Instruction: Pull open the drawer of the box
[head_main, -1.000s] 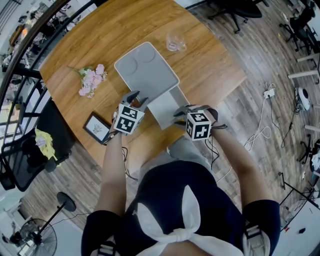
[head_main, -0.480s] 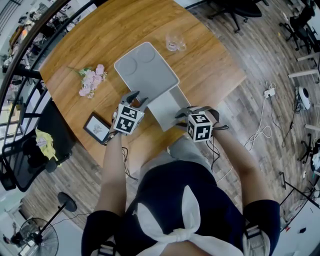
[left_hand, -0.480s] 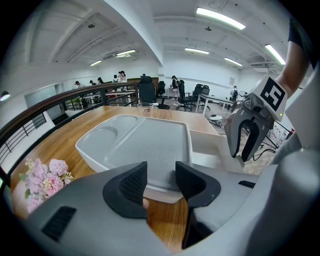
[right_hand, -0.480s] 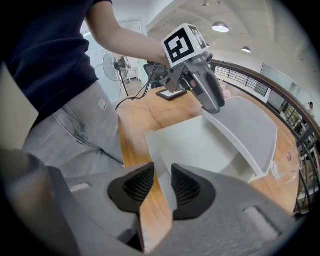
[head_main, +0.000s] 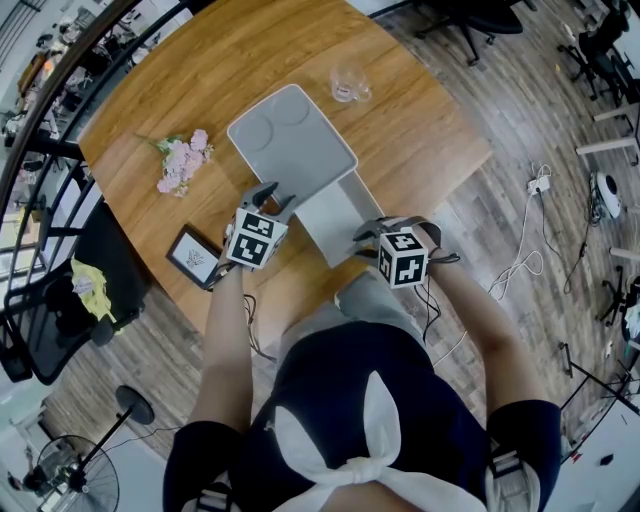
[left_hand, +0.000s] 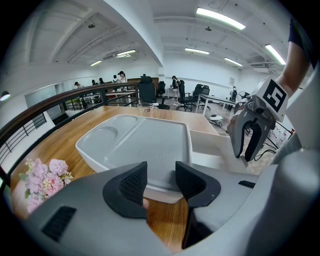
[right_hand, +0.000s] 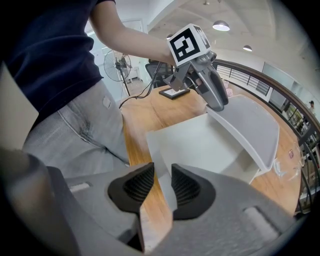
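Two hand-held grippers at work on a round wooden table (head_main: 210, 60), seen from above.

Box (head_main: 292, 145): pale grey, shallow, lid with two round hollows at its far end. Sits mid-table, turned at an angle to the near edge.

Drawer (head_main: 338, 208): white, drawn out of the box's near right side, reaching towards the person. Inside bare as far as it shows. Its front wall stands close to the table's near edge.

Right gripper (head_main: 366, 238): clenched on the drawer's thin front wall. Its own view shows the wall upright between the two ribbed pads, pads tight against both faces. Gripper angled steeply down.

Left gripper (left_hand: 161, 175): jaws apart, nothing clamped. Sits at the box's near left corner, with the box's rim showing in the gap between the pads. From the right gripper view one fingertip looks to rest against the box's edge; firm contact not certain.

Also on the table: pink flowers (head_main: 183, 160) to the left of the box, a small dark picture frame (head_main: 195, 255) near the left edge, a clear glass (head_main: 350, 85) far right of the box, well apart from it.
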